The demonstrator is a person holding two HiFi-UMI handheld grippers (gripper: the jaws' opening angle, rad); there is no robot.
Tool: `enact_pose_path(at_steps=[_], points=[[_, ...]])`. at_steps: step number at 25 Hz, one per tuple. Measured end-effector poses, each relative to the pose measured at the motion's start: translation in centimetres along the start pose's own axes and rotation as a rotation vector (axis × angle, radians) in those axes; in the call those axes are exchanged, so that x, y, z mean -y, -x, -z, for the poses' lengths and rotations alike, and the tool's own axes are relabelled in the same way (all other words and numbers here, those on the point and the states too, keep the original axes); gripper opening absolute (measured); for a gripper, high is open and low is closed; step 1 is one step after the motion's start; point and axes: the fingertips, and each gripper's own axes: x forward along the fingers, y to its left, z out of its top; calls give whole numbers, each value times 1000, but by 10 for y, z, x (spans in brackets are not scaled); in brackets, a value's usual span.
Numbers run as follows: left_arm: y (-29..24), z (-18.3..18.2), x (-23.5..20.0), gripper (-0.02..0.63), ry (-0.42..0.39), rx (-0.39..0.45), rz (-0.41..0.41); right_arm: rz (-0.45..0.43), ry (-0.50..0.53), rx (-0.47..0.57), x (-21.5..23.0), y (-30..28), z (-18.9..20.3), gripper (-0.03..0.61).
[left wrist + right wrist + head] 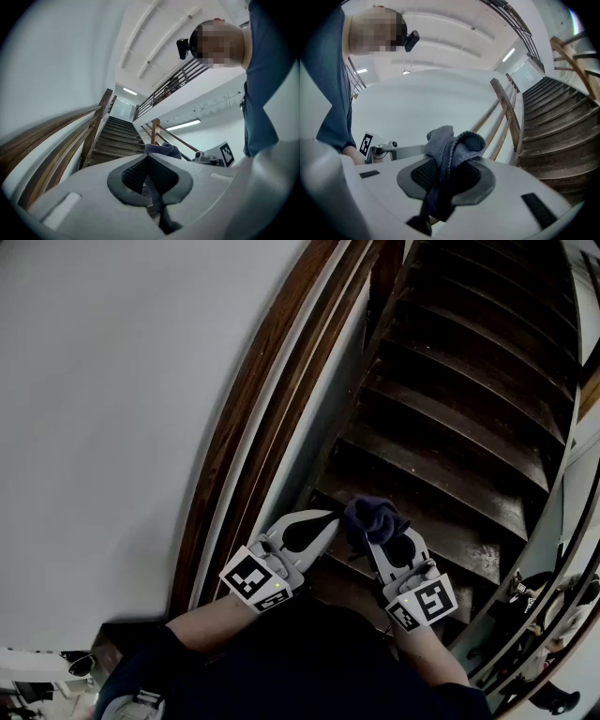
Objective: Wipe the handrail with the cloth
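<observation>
A person stood at the foot of a dark wooden staircase with a two-jaw gripper in each hand, both pointing up the flight. The right gripper was clamped on a dark blue cloth, which bunched in a loose wad above the jaw tips. In the right gripper view, the gripper had its jaws pressed onto the cloth. A fold rose above the pads and a strip of the fabric ran down between them.

The left gripper sat just beside the right one, on the wall side. The left gripper view showed the gripper with its jaws drawn together and nothing between them. The cloth peeked over its far edge in that view.

The brown wooden handrail ran along the pale wall to the person's left and climbed with the stairs. The cloth was near the rail but apart from it, held over the lower steps. The left gripper lay between the cloth and the rail's lower boards.

In the left gripper view the handrail swept up toward a landing lit by ceiling strip lights. A second banister edged the stairs on the person's right. Dark sleeves covered the upper arms at the bottom of the head view.
</observation>
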Motion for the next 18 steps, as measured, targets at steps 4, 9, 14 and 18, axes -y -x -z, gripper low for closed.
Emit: enact_pose_path(at_steps=[4, 9, 14, 18], points=[[-3, 2, -3, 5, -1, -3, -6, -4, 2, -1, 3, -1, 0, 95], [-7, 3, 3, 5, -6, -6, -19, -16, -4, -4, 5, 5, 1, 95], [-5, 11, 14, 5, -9, -18, -55, -57, -21, -14, 4, 14, 6, 96], [3, 14, 21, 5, -17, -18, -108, -85, -38, -14, 5, 21, 11, 96]])
